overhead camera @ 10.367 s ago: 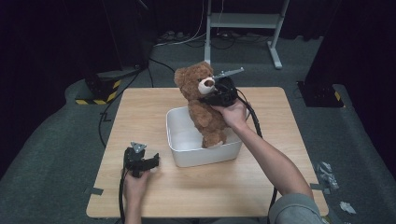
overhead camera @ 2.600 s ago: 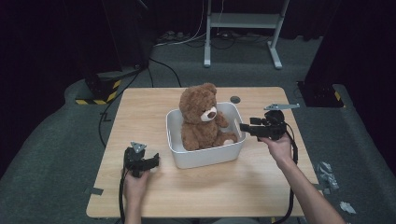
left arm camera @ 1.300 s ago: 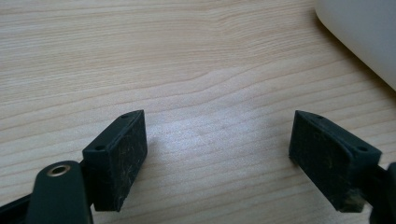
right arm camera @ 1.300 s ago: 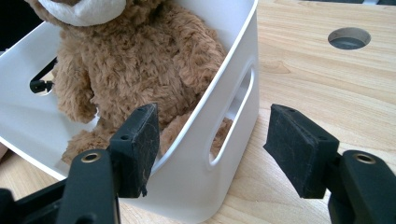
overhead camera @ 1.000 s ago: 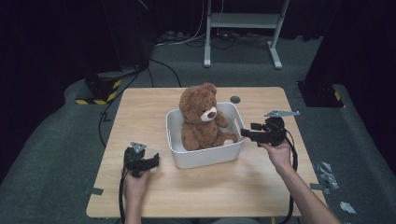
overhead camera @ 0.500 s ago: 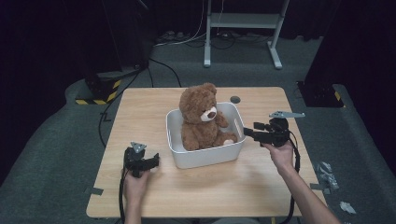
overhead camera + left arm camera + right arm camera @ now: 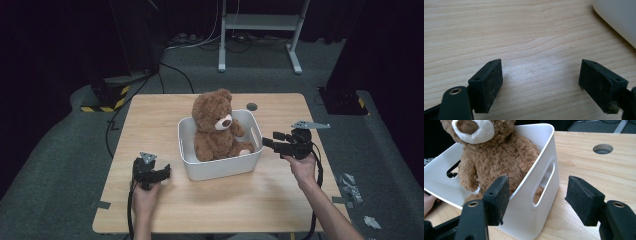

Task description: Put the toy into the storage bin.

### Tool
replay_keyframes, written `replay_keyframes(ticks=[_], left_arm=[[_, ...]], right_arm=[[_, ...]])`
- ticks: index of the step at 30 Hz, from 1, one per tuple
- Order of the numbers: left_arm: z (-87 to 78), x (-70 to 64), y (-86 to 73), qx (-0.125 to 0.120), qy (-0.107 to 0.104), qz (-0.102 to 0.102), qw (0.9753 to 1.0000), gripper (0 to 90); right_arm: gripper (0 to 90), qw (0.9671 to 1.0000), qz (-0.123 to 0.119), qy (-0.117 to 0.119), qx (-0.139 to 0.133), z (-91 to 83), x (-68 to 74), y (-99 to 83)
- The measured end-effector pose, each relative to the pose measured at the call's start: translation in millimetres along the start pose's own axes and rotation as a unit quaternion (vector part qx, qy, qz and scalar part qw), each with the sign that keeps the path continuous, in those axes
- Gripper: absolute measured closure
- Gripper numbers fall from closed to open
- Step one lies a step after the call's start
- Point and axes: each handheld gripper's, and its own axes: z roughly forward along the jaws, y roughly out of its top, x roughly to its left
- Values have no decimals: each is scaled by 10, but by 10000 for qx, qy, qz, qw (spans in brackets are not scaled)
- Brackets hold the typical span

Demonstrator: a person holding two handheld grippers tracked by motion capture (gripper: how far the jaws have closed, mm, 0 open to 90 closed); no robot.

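Both grippers empty, bear seated in the bin.

Nearest me, my left gripper (image 7: 161,173) rests on the bench (image 7: 150,115), fingers wide; my right gripper (image 7: 536,200) stands just outside the white bin (image 7: 544,195), fingers wide, seemingly clear of its wall. Beyond, the teddy bear (image 7: 216,125) sits upright inside, so placing looks done.

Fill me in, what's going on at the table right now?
A person holds a tool in each hand at a wooden table. A brown teddy bear sits upright inside a white bin. The right tool is open and empty, just outside the bin's right wall by its handle slot. The left tool rests open on the table near the bin's left side, holding nothing.
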Motion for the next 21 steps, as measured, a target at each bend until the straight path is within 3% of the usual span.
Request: replay_keyframes(ticks=[6,21], left_arm=[[0,0,0,0,-1,-1,10000,192],[0,0,0,0,1,0,10000,192]], right_arm=[[356,9999,-54,-44,-108,-47,-1,-13],[356,9997,121,-174,-132,-113,-97,-103]])
